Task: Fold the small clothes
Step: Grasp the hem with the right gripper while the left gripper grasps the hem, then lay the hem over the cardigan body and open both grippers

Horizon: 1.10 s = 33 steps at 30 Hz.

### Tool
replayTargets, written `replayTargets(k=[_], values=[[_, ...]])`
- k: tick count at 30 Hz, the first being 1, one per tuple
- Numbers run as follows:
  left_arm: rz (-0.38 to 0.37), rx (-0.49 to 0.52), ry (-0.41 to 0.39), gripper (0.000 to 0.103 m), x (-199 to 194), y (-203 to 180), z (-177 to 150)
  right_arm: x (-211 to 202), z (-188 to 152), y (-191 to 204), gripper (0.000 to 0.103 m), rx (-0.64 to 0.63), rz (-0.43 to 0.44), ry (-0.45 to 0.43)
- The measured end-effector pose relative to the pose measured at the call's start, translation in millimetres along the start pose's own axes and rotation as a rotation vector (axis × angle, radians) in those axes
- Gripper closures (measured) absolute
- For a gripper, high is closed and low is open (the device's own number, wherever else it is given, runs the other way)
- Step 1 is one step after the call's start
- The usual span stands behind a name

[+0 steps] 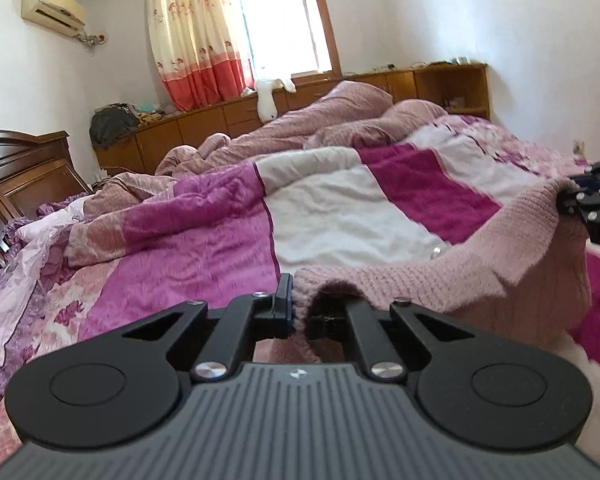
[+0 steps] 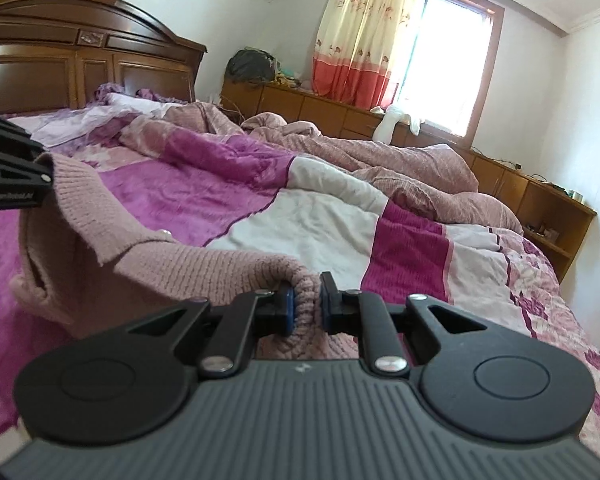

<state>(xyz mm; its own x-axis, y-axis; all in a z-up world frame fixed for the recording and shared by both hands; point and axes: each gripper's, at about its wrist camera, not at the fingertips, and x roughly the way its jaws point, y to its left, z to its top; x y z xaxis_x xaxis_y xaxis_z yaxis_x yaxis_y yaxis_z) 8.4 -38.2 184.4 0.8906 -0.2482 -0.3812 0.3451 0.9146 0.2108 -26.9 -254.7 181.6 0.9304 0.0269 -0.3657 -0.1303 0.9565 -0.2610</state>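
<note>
Gripping one end of the pink knitted garment (image 2: 204,264), the right tongs (image 2: 305,308) are closed on a thick ribbed roll of knit between their blue pads (image 2: 288,308). Opposite, the left tongs (image 1: 298,312) pinch the other end of the same edge; one finger is wrapped in fabric, so only the near finger shows, but the knit is clearly clamped. Each tool also appears at the margin of the other's view, confirming a two-point hold.

Between the two grasps the garment hangs in a shallow sag above the bed (image 1: 340,216), with its lower part draping down toward the quilt; whether it touches the quilt cannot be determined. A small pale button (image 2: 165,233) sits near the neckline fold. This raised, spread hold probably serves to straighten the garment before it is laid flat for the first fold.

Beyond it lies the magenta and white patchwork quilt (image 2: 320,216), then a rumpled pink duvet (image 1: 320,124). Farther back stand the wooden headboard (image 2: 80,48), the low cabinets (image 1: 204,124) and the curtained window (image 2: 448,52)
</note>
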Motion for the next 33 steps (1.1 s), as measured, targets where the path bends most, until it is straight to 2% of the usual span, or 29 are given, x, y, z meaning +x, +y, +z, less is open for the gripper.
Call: replayTargets(k=[4, 7, 14, 19, 23, 28, 31, 32, 33], values=[[0.013, -0.037, 0.013, 0.097, 41.2, 10.8, 16.6, 36.7, 6.1, -2.2, 0.088, -0.008, -0.018, 0.017], [0.014, -0.064, 0.049, 0.097, 77.9, 15.9, 15.3, 63.8, 1.6, 1.4, 0.088, -0.035, -0.038, 0.044], [0.033, -0.038, 0.145, 0.097, 163.3, 11.5, -20.1, 134.1, -31.4, 12.1, 0.088, -0.054, -0.059, 0.150], [0.022, -0.074, 0.244, 0.097, 213.4, 13.6, -45.9, 175.8, -59.1, 19.0, 0.087, -0.043, -0.038, 0.250], [0.024, -0.100, 0.305, 0.096, 237.0, 15.5, -65.3, 189.7, -75.2, 24.1, 0.084, -0.026, -0.025, 0.289], [0.010, -0.095, 0.302, 0.096, 235.1, 15.4, -69.9, 189.4, -75.5, 28.5, 0.080, -0.042, -0.041, 0.284], [-0.002, -0.104, 0.307, 0.084, 225.5, 21.4, -61.2, 184.0, -67.9, 19.9, 0.062, -0.005, -0.037, 0.281], [-0.001, -0.111, 0.302, 0.076, 220.5, 23.7, -58.8, 181.4, -65.7, 15.5, 0.054, 0.012, -0.035, 0.275], [0.001, -0.120, 0.295, 0.066, 213.0, 25.9, -55.4, 176.3, -63.7, 12.6, 0.052, 0.028, -0.033, 0.266]])
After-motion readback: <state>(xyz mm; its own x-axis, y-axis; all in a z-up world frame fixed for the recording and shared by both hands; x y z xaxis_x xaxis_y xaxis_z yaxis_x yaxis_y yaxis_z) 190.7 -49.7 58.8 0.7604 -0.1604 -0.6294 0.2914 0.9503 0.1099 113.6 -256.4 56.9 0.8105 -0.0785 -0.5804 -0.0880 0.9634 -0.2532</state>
